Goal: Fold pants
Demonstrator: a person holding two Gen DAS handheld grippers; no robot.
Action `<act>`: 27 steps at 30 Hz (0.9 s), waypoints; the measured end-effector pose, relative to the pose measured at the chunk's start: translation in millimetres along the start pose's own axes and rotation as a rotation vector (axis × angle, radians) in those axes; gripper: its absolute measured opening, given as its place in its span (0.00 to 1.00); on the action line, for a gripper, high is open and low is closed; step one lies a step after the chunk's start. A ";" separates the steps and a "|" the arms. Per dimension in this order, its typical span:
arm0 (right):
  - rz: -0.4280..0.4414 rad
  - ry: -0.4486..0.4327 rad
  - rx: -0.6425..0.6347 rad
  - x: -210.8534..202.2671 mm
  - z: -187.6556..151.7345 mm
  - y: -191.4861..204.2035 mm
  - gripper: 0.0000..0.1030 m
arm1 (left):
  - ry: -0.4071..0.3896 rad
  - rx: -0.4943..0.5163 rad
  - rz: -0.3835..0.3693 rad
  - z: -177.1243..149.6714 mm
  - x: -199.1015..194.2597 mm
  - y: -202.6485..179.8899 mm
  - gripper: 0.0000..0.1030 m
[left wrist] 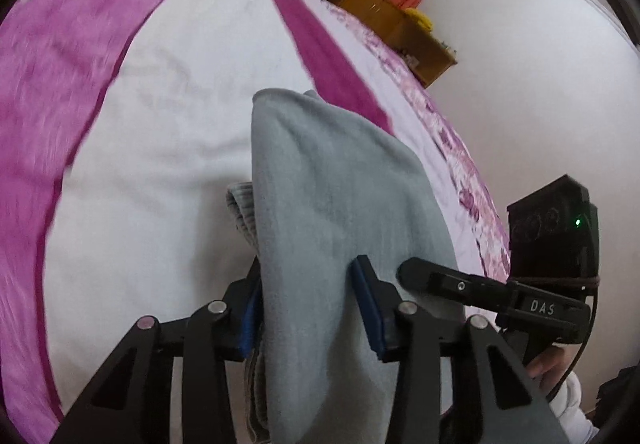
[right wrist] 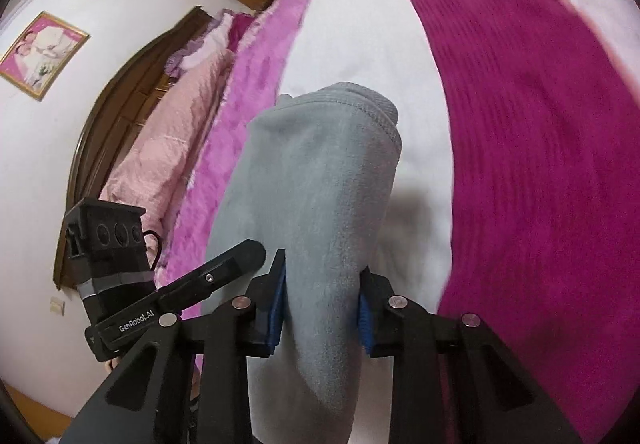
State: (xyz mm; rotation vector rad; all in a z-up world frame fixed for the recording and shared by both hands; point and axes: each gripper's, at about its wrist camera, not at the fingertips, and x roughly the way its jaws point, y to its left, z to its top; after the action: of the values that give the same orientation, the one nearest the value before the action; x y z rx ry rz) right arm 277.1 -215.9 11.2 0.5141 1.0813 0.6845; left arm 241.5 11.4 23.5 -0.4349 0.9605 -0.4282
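— Holding the grey pants (left wrist: 340, 204) in both grippers now; how far along do you make us?

— Well along, I judge. They hang as a thick folded bundle over the white and magenta bed cover (left wrist: 160, 148), several layers showing at the edge. My left gripper (left wrist: 312, 308) has its blue pads closed partway onto the cloth; my right gripper (right wrist: 322, 308) pinches its end more narrowly.

— What's left?

— Laying the bundle flat on the bed, perhaps one last fold, then letting go.
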 end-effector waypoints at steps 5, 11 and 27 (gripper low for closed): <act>-0.019 0.008 -0.033 1.6 66.1 -7.1 0.22 | -0.022 0.007 0.026 57.1 27.5 -4.7 0.44; -0.026 0.065 0.043 45.2 144.1 -63.9 0.22 | -0.024 -0.007 0.071 104.0 94.0 16.2 0.44; -0.191 0.005 -0.046 19.7 147.9 -80.9 0.49 | -0.124 0.163 0.324 86.0 79.5 -5.9 0.95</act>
State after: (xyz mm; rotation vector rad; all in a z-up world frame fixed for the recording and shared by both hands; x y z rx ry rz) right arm 439.3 -264.9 1.5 0.3643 1.1005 0.5417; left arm 353.8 -21.6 15.5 -0.1509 0.8498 -0.1808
